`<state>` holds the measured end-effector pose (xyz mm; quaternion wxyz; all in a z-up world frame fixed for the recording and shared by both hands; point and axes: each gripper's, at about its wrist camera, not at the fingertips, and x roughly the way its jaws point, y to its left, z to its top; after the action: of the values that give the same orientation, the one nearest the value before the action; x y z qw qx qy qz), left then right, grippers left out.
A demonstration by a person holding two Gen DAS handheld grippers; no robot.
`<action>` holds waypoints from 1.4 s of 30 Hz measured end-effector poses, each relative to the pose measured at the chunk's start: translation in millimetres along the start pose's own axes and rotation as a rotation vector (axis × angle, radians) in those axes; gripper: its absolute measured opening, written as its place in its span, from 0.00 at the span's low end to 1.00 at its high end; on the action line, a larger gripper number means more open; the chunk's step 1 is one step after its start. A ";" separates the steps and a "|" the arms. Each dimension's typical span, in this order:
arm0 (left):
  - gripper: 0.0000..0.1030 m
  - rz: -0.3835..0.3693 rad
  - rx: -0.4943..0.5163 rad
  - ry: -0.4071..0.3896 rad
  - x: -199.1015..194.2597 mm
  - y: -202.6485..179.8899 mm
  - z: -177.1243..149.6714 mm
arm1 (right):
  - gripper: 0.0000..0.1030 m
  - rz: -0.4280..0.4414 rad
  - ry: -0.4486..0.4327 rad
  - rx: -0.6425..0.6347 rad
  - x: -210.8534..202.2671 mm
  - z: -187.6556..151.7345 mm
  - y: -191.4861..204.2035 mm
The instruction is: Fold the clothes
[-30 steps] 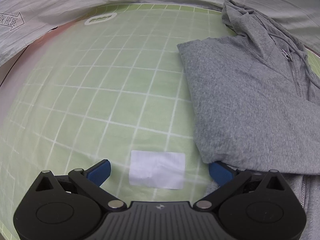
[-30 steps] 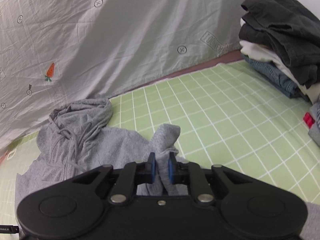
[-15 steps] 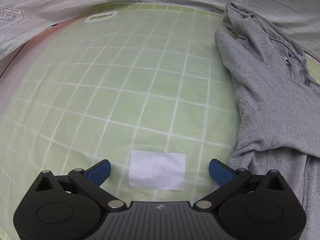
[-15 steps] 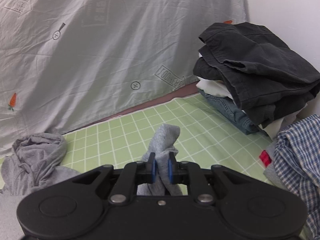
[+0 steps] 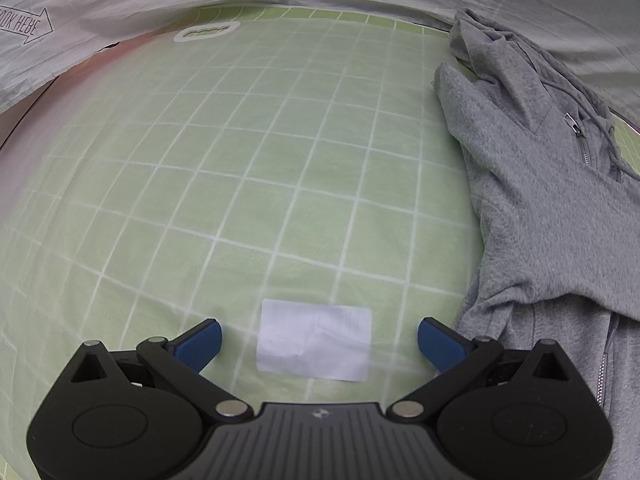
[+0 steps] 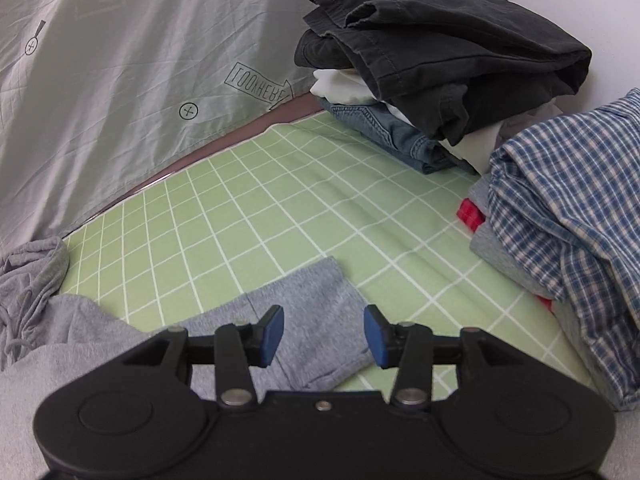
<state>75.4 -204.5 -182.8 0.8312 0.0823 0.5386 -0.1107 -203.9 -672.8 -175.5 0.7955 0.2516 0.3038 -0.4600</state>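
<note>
A grey zip hoodie lies on the green grid mat, filling the right side of the left wrist view, hood at the far end. My left gripper hovers open over the mat with nothing between its blue pads, just left of the hoodie's hem. In the right wrist view the hoodie's sleeve lies stretched flat on the mat, cuff pointing away. My right gripper stands open just above that sleeve, holding nothing. The hood bunches at the left edge.
A white paper label lies on the mat between the left fingers. A stack of folded dark, white and denim clothes sits at the back right, a blue plaid shirt beside it. A grey printed sheet hangs behind.
My right gripper carried the sleeve out to the right, laid it flat on the mat and opened. In the left wrist view the folded-over part of the hoodie has pulled away to the right.
</note>
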 end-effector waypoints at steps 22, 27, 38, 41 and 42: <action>1.00 0.001 -0.011 -0.001 1.7 -3.8 -0.1 | 0.10 0.093 0.022 0.145 14.1 -2.8 -17.4; 1.00 -0.001 -0.008 -0.003 0.4 -4.8 1.1 | 0.10 0.262 0.003 0.176 0.4 1.9 15.0; 1.00 -0.007 0.002 -0.024 1.5 -4.1 -3.8 | 0.10 0.644 0.169 -0.099 -34.1 -39.0 174.5; 1.00 -0.009 0.006 -0.032 -0.3 -1.9 -6.9 | 0.18 0.624 0.175 -0.213 -42.3 -52.5 189.0; 1.00 -0.010 0.007 -0.036 -0.8 -1.4 -7.9 | 0.29 0.616 0.167 -0.224 -44.7 -53.6 187.9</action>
<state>67.8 -203.7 -185.3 0.8399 0.0805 0.5236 -0.1183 -68.8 -525.9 -157.7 0.8922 0.2792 0.3264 -0.1394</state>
